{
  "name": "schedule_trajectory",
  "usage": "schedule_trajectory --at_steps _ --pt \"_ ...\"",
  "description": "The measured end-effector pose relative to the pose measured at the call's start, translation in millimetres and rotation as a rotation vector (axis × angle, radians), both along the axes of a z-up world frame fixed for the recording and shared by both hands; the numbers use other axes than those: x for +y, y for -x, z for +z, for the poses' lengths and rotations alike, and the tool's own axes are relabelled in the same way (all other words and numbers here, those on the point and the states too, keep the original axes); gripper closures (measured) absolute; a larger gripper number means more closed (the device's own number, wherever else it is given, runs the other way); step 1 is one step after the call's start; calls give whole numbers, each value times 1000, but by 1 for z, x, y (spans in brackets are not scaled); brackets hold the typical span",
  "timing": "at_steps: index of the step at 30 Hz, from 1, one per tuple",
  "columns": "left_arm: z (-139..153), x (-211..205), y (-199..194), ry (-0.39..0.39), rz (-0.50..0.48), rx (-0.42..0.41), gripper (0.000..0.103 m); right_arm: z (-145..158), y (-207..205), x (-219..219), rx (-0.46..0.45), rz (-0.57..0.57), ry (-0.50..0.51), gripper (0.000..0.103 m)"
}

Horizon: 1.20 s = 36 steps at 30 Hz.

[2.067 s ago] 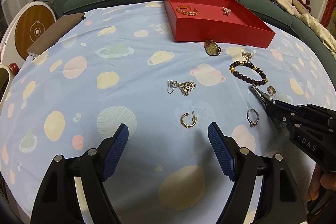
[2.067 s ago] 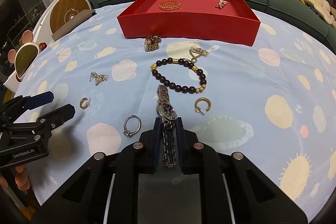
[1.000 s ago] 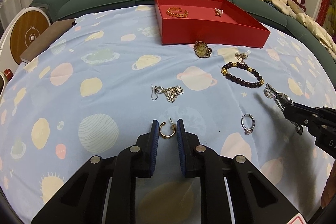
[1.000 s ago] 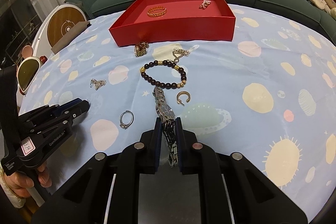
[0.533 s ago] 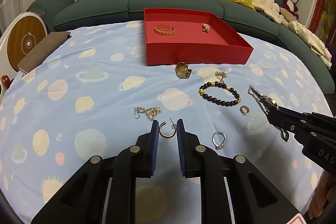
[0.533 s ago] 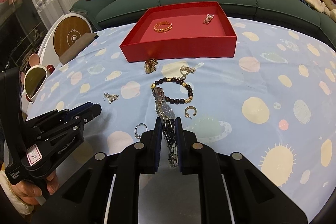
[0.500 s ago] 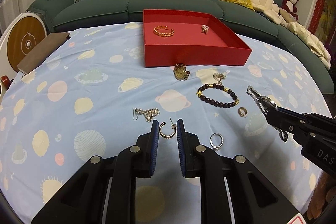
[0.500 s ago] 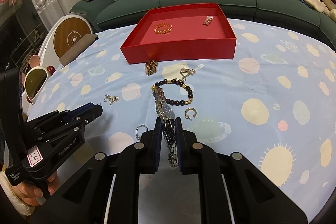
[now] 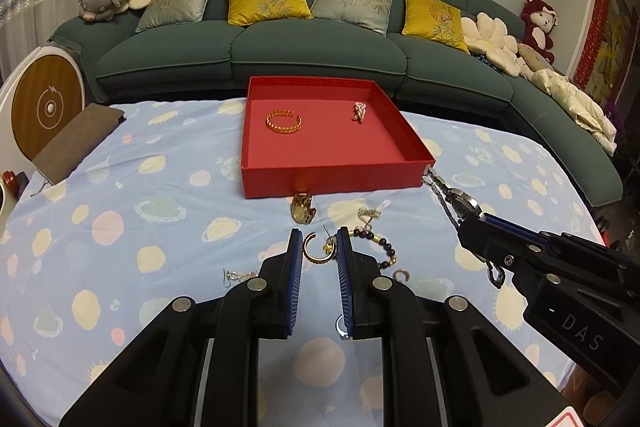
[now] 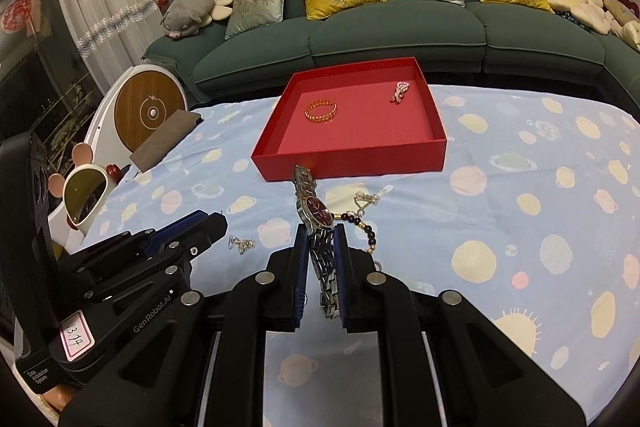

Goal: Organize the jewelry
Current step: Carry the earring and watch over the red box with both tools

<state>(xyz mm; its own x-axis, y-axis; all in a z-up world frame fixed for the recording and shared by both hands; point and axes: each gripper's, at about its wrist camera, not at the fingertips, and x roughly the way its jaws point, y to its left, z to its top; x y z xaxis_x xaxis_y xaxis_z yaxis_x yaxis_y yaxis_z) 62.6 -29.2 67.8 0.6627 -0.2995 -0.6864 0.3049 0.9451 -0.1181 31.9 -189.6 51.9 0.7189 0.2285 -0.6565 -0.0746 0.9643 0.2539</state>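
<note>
Our left hand-held gripper (image 9: 318, 247) is clamped on a gold hoop earring (image 9: 319, 251), raised above the desk (image 9: 120, 219) with its planet-print cloth. Our right hand-held gripper (image 10: 321, 239) pinches the band of a silver watch (image 10: 316, 215) with a dark red dial, its free end pointing toward the red tray (image 10: 360, 159). Inside the tray we see a gold bangle (image 10: 320, 111) and a small pearl piece (image 10: 400, 91). On the cloth near the tray's front wall lie a gold watch (image 9: 303, 209), a beaded bracelet (image 9: 380, 247) and a silver chain (image 9: 240, 275).
</note>
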Motion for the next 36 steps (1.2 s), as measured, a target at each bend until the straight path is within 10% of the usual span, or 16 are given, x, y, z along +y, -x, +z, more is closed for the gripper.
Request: schedule_trajectory --at_steps 17,36 --pt "42 -2 -102 -30 67 -59 88 50 -81 -42 -80 -49 72 91" --pt "-39 -14 -228 -116 107 46 88 -28 -208 -58 38 -68 105 91"
